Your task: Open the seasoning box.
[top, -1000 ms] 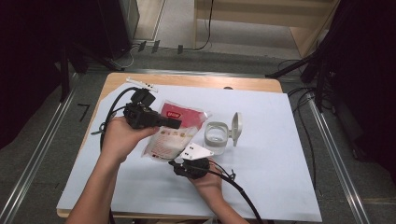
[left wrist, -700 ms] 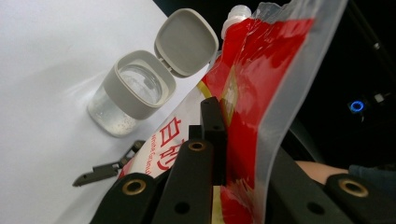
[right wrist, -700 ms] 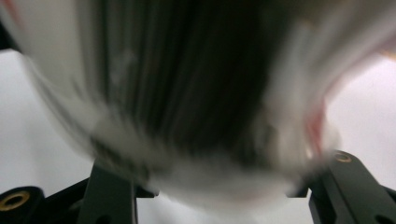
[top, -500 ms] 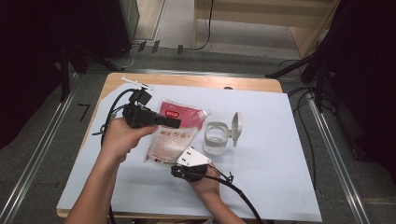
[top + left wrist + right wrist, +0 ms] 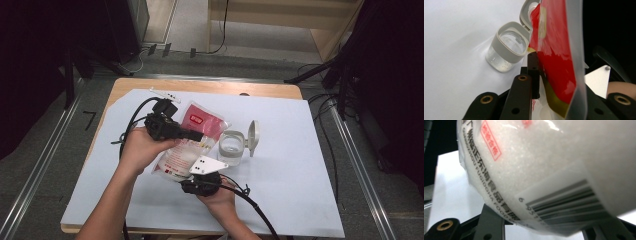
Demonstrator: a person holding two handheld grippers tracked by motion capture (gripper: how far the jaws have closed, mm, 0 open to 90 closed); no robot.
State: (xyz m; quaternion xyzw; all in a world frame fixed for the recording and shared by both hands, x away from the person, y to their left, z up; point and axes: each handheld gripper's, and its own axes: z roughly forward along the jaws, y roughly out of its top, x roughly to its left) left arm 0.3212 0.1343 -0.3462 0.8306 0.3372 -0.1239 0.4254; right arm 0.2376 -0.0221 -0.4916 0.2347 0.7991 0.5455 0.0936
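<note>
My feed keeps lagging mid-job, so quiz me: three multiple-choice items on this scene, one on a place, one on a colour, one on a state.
1. Where does the jar stand relative to the bag in the high view?
A. to its right
B. to its left
C. under it

2. What colour is the bag's upper part?
A. blue
B. red
C. green

3. How is the jar's lid?
A. shut
B. lying apart on the table
C. flipped open, upright on its hinge

Answers: 1 A, the jar sits right of the bag on the white sheet. 2 B, red shows in the high view and the left gripper view. 3 C, the grey lid stands up beside the open mouth.
</note>
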